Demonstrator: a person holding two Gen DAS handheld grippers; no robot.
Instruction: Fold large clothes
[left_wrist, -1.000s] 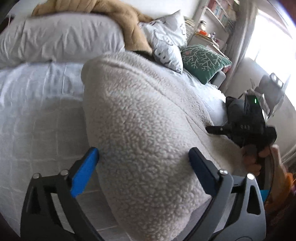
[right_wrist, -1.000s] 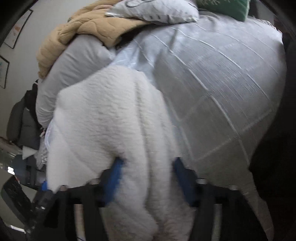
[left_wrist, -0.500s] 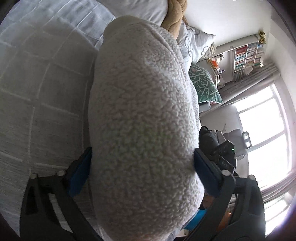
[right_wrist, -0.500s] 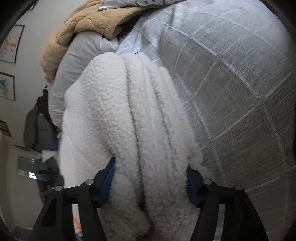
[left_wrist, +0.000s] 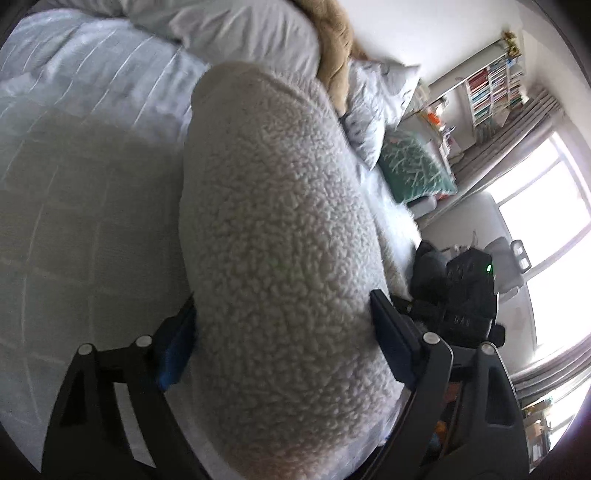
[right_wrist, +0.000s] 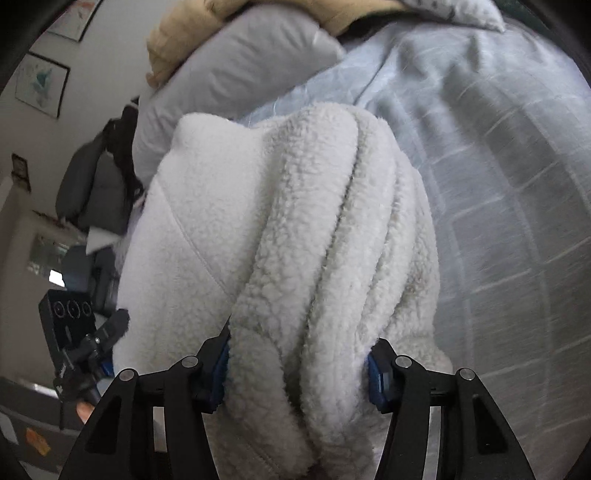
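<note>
A thick cream fleece garment (left_wrist: 277, 203) hangs as a folded bundle over the pale checked bed cover (left_wrist: 74, 221). My left gripper (left_wrist: 280, 299) straddles one end, and its jaws are closing with the fleece between them and both blue pads pressed into it. In the right wrist view the fleece garment (right_wrist: 295, 221) shows several stacked folds and a smooth inner side at left. My right gripper (right_wrist: 301, 339) is shut on those folds. The right gripper's black body (left_wrist: 469, 295) shows past the bundle, and the left one's body (right_wrist: 70, 325) shows at lower left.
Grey pillows (left_wrist: 240, 26), a tan blanket (left_wrist: 336, 48), a patterned pillow (left_wrist: 380, 99) and a green cushion (left_wrist: 413, 166) lie at the head of the bed. A bookshelf (left_wrist: 491, 81) and a bright window (left_wrist: 546, 192) stand beyond. Framed pictures (right_wrist: 42, 85) and dark hanging clothes (right_wrist: 96, 188) are at left.
Both grippers swung across the bed with the fleece, and the views rolled. The right jaws narrowed onto the folds, and the left jaws drew in against the bundle's sides.
</note>
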